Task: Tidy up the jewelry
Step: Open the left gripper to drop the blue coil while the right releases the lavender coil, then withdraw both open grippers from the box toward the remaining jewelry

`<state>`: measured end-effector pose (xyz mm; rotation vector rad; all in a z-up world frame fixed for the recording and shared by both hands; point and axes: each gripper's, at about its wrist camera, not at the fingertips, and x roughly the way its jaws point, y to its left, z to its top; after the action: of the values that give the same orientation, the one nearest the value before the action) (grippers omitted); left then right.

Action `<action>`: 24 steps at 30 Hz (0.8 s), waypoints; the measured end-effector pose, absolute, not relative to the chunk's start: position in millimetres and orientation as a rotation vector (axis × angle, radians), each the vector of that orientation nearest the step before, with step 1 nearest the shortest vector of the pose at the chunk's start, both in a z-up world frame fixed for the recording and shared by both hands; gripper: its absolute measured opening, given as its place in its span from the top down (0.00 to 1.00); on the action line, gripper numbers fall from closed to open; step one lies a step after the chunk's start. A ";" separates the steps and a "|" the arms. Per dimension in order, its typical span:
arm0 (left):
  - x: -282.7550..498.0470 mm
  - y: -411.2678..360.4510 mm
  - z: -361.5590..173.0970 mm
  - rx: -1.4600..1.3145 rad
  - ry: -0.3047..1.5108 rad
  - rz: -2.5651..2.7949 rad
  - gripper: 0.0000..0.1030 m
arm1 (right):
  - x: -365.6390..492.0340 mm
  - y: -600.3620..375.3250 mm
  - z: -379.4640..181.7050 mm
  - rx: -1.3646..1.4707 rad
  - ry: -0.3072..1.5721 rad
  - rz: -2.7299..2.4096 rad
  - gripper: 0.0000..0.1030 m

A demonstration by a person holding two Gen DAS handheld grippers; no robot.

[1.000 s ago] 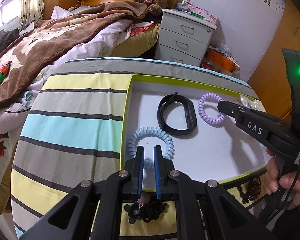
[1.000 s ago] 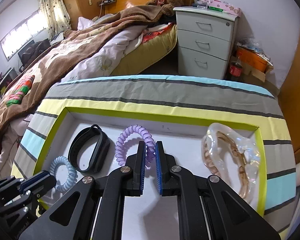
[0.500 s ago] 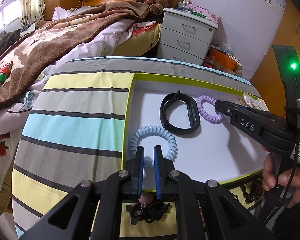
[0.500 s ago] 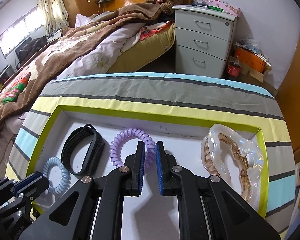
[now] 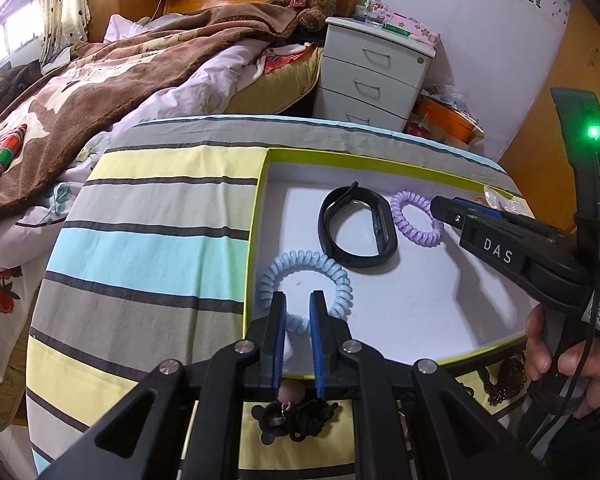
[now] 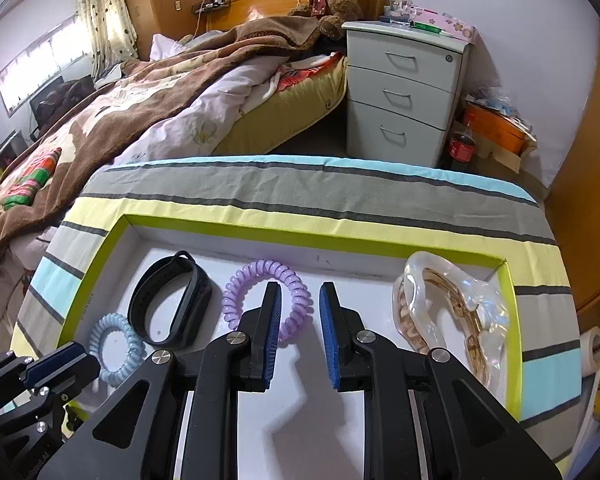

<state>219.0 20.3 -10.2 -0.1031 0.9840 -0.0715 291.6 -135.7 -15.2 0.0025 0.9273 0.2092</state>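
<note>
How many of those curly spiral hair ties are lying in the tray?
2. A light blue spiral tie lies at the tray's near left corner, beside the black wristband. A purple spiral tie lies mid-tray, just ahead of the right gripper. Others could be hidden behind the grippers.

Both wrist views look close down onto one tray (image 5: 260,216)

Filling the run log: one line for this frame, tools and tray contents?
left tool: open over blue coil tie | right tool: open, by purple coil tie | tray: black band, clear hair claw
</note>
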 end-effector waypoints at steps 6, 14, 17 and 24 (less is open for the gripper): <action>211.0 19.8 -2.6 -0.094 0.968 -0.077 0.75 | 277.7 -140.2 -5.8 0.029 0.904 0.210 0.71; 193.1 23.7 7.8 -0.098 0.938 -0.092 0.63 | 239.5 -151.4 8.9 0.053 0.856 0.210 0.70; 184.0 27.3 10.8 -0.113 0.927 -0.101 0.58 | 223.2 -156.1 12.5 0.069 0.840 0.214 0.70; 161.3 43.5 17.6 -0.154 0.893 -0.108 0.51 | 181.5 -159.2 14.1 0.084 0.816 0.230 0.70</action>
<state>161.3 43.5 17.6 -0.1537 0.8928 -0.1077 181.5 -159.2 14.1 0.0840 0.8162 0.2301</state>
